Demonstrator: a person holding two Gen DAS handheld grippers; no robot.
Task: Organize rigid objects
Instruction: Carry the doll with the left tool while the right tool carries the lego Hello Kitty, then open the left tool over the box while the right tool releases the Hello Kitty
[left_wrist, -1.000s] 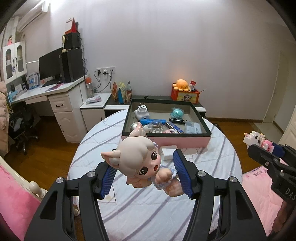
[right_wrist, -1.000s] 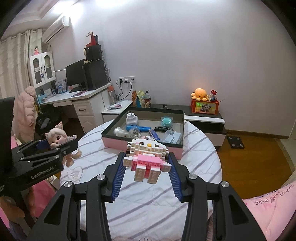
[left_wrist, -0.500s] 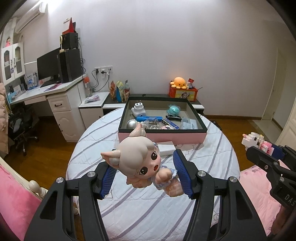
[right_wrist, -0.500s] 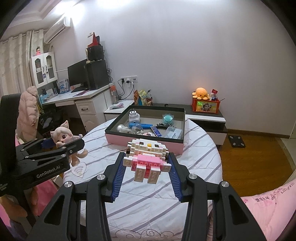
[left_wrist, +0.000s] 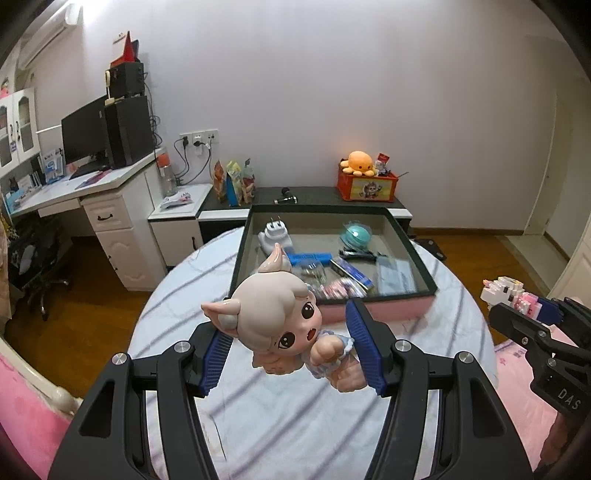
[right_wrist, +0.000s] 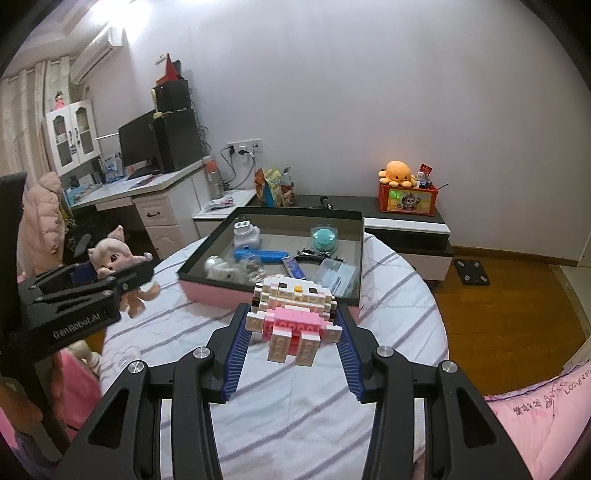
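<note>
While both grippers hang above the near part of the striped round table (left_wrist: 280, 424), the left gripper (left_wrist: 291, 350) pinches a pale doll figure (left_wrist: 280, 325) between its blue pads, head tilted left. The right gripper (right_wrist: 291, 350) clamps a pink-and-white brick figure (right_wrist: 291, 317) the same way. Beyond both, at the table's far side, sits the open tray (right_wrist: 207, 291) holding small items.

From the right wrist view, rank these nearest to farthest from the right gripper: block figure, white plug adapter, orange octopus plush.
1. Block figure, clamped in the right gripper.
2. White plug adapter, at the box's far-left corner.
3. Orange octopus plush, on the red box against the wall, right.
</note>
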